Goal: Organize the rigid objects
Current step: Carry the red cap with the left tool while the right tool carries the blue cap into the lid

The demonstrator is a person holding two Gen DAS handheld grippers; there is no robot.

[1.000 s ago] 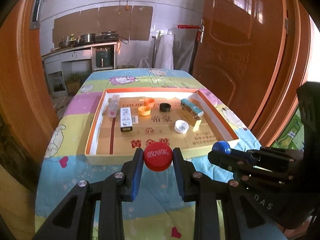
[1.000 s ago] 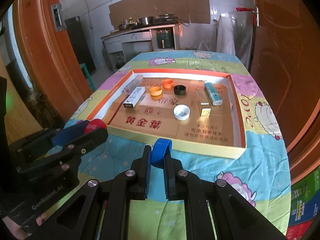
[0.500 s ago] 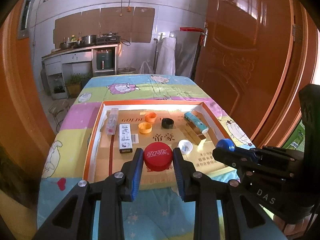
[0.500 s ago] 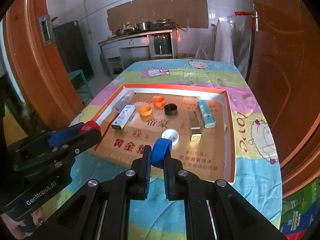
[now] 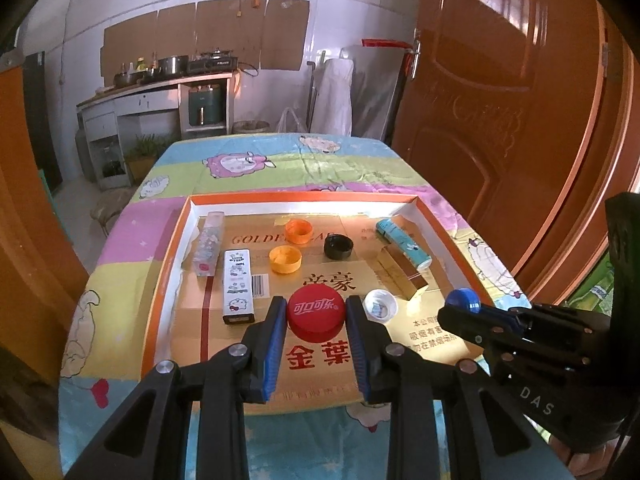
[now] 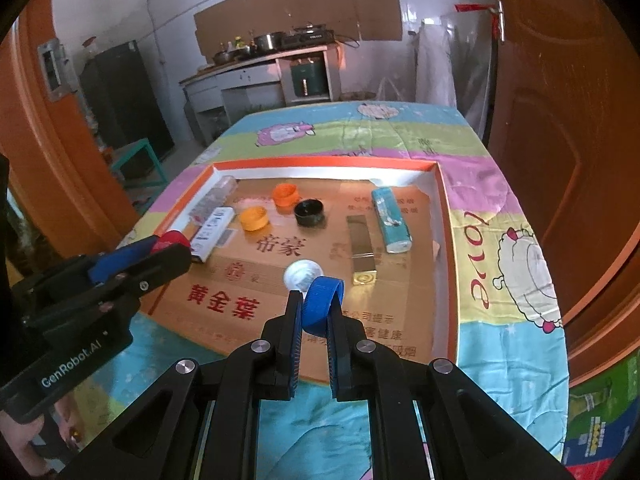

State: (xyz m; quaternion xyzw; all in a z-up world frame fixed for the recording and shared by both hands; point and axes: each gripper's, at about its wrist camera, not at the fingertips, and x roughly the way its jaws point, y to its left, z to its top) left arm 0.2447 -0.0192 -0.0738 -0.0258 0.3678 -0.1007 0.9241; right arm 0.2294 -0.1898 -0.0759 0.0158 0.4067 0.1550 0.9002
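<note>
Now the left gripper (image 5: pixel 316 320) is clamped on a red cap (image 5: pixel 316 312), the right gripper (image 6: pixel 316 312) on a blue cap (image 6: pixel 322 302); a white cap (image 6: pixel 303 274) lies just ahead of it, inside the tray (image 6: pixel 446 216).

The left gripper (image 5: pixel 316 322) points forward, level, its blue-padded jaws closed flat on a red cap (image 5: pixel 316 311). To its right, the right gripper (image 6: pixel 316 318) points the same way, jaws pinching a blue cap (image 6: pixel 321 302) held on edge.
</note>
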